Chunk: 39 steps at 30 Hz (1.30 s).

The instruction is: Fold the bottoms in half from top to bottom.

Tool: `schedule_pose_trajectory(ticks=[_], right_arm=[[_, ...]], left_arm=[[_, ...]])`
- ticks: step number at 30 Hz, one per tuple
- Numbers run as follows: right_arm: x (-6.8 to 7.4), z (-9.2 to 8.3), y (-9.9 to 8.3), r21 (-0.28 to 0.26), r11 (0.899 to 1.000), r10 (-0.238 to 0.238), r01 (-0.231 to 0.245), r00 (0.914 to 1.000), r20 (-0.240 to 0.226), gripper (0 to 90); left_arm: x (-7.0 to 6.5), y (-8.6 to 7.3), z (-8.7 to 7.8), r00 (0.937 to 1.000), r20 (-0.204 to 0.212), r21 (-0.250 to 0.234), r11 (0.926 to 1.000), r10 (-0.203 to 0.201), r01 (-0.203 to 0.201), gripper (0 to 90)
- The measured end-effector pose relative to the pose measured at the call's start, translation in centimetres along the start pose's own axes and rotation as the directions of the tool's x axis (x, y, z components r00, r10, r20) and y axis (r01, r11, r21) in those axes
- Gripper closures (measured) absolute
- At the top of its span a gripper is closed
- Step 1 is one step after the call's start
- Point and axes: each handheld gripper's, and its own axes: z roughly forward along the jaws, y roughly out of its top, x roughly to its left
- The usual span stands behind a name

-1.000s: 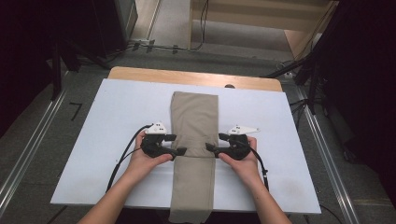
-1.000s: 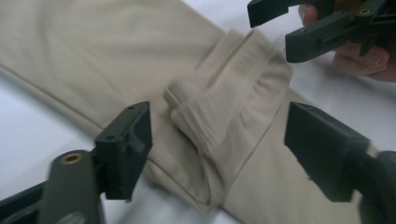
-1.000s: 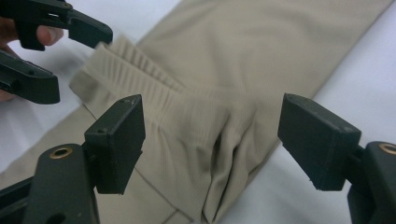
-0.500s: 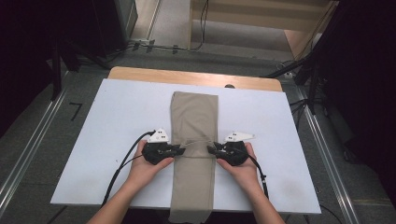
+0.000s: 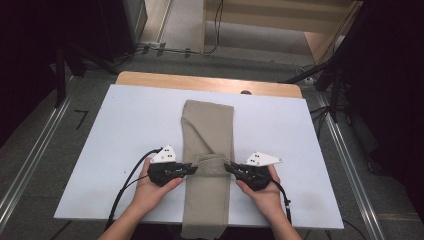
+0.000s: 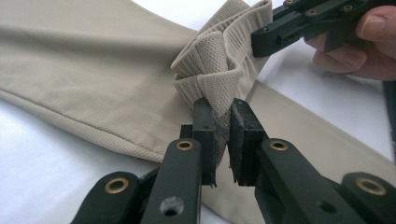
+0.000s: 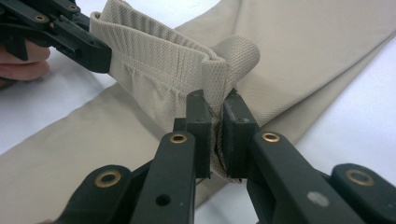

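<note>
A long folded beige garment (image 5: 208, 127) lies down the middle of the white board (image 5: 125, 130), and its near end hangs over the front edge. Across it a ribbed band (image 5: 212, 161) is pinched up off the cloth between the two grippers. My left gripper (image 5: 195, 169) (image 6: 223, 125) has just closed its jaws and is shut on the band's left end. On the band's right end my right gripper (image 5: 227, 167) (image 7: 213, 119) has just closed too, and it shows far off in the left gripper view (image 6: 262, 39). The left gripper (image 7: 100, 56) shows at the band's far end in the right gripper view.
The board rests on a wooden table (image 5: 210, 82) whose far edge shows. Black cables (image 5: 127, 182) trail from the grippers towards the front. Metal floor rails (image 5: 30, 160) run along both sides, and dark stands (image 5: 335, 85) are at the back right.
Both grippers closed on the garment's edges and drew slightly towards the front edge. The band between them has risen off the cloth into a bunched fold.
</note>
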Motion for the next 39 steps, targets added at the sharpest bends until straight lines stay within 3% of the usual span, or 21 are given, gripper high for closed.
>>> schedule_pose_trajectory(ticks=[22, 35, 37, 39], right_arm=[[6.4, -4.9, -2.8, -0.023, 0.998, -0.053, 0.052, 0.9978, -0.041, 81.8], [9.4, -7.4, -4.6, -0.024, 0.998, -0.060, 0.058, 0.9951, -0.078, 81.4], [9.7, -7.6, -4.9, -0.017, 0.998, -0.059, 0.058, 0.9946, -0.085, 79.7], [9.7, -7.7, -5.2, -0.006, 0.999, -0.049, 0.049, 0.9927, -0.110, 71.5]], left_arm=[[-6.3, -2.7, -4.1, 0.9972, 0.064, 0.000, 0.9993, 0.038, -0.038, 83.1], [-9.1, -3.8, -5.7, 0.9920, 0.110, 0.023, 0.9976, 0.063, -0.066, 82.8], [-9.4, -4.1, -5.7, 0.9910, 0.117, 0.034, 0.9970, 0.064, -0.069, 82.2], [-9.6, -4.4, -5.9, 0.9886, 0.135, 0.038, 0.9968, 0.065, -0.071, 77.7]])
